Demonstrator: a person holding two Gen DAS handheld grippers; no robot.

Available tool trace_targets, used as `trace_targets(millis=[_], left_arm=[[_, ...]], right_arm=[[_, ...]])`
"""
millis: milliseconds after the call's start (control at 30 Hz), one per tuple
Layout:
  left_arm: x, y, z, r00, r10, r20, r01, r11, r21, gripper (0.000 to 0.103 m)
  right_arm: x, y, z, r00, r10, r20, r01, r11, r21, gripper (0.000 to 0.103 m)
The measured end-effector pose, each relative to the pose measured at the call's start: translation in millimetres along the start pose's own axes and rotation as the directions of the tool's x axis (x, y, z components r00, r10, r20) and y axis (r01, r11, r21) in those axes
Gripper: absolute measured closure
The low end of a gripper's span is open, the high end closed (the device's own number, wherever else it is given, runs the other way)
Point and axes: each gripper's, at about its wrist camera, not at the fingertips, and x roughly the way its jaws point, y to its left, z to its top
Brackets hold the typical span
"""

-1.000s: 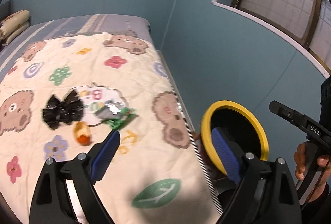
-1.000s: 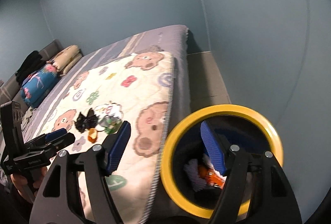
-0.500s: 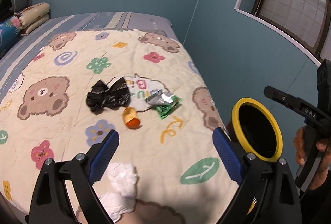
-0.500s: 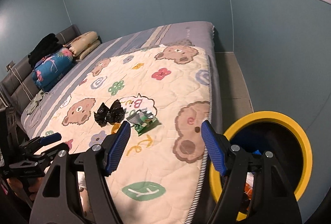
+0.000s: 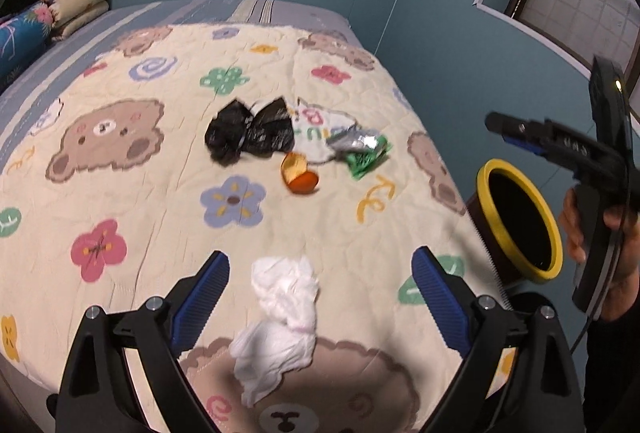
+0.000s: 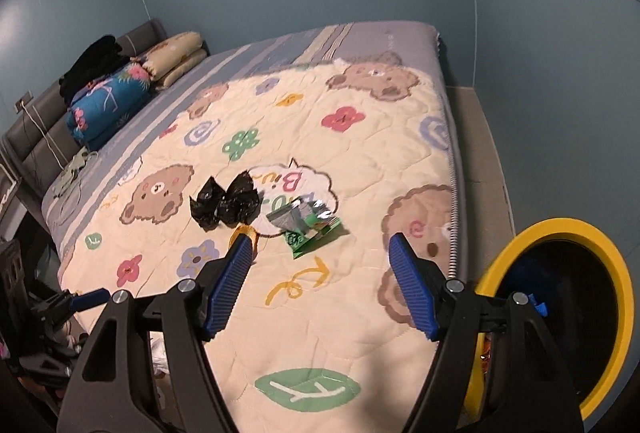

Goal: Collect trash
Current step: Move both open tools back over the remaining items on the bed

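Observation:
Trash lies on the bear-print quilt (image 5: 120, 193): a crumpled white tissue (image 5: 280, 317), a black plastic bag (image 5: 248, 131), an orange peel (image 5: 298, 175) and a green and silver wrapper (image 5: 362, 149). My left gripper (image 5: 320, 297) is open and empty, its jaws on either side of the tissue, above it. My right gripper (image 6: 320, 277) is open and empty above the quilt (image 6: 360, 313), short of the wrapper (image 6: 308, 223), the black bag (image 6: 226, 203) and the peel (image 6: 244, 232). The yellow-rimmed bin (image 6: 560, 313) stands beside the bed on the right; it also shows in the left wrist view (image 5: 516, 221).
Folded pillows and bedding (image 6: 120, 89) lie at the headboard end. A blue wall runs close along the bed's right side, with a narrow strip of floor (image 6: 480, 137) between. The right gripper also shows in the left wrist view (image 5: 560, 149).
Both grippers have pulled back from the bin and swung left over the bed. The tissue has come into the left wrist view between the open jaws.

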Motion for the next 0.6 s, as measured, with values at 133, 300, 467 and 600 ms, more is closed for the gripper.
trace_targets(millis=[133,300,467,600], left_arm=[[8.4,10.3,-12.7,1.0,0.004,-0.025,-0.004,1.0,-0.019,0.014],[17.8,22.5,-26.4,0.999,0.01,-0.052,-0.013,0.999,-0.045,0.014],[27.3,22.9,-38.4,0.998,0.014,-0.068,-0.017,0.999,-0.031,0.014],[37.2,22.2,-44.0,0.996,0.016,-0.084,-0.019,0.999,-0.026,0.014]], right_arm=[[18.8,10.6,0.2,1.0,-0.002,-0.024,0.001,1.0,-0.022,0.036],[44.9,21.5,0.3,0.999,-0.017,-0.048,0.015,0.999,-0.052,0.036],[75.7,34.4,-3.7,0.996,-0.058,-0.07,0.049,0.991,-0.125,0.036],[98.9,36.0,-5.3,0.993,-0.073,-0.093,0.061,0.99,-0.13,0.036]])
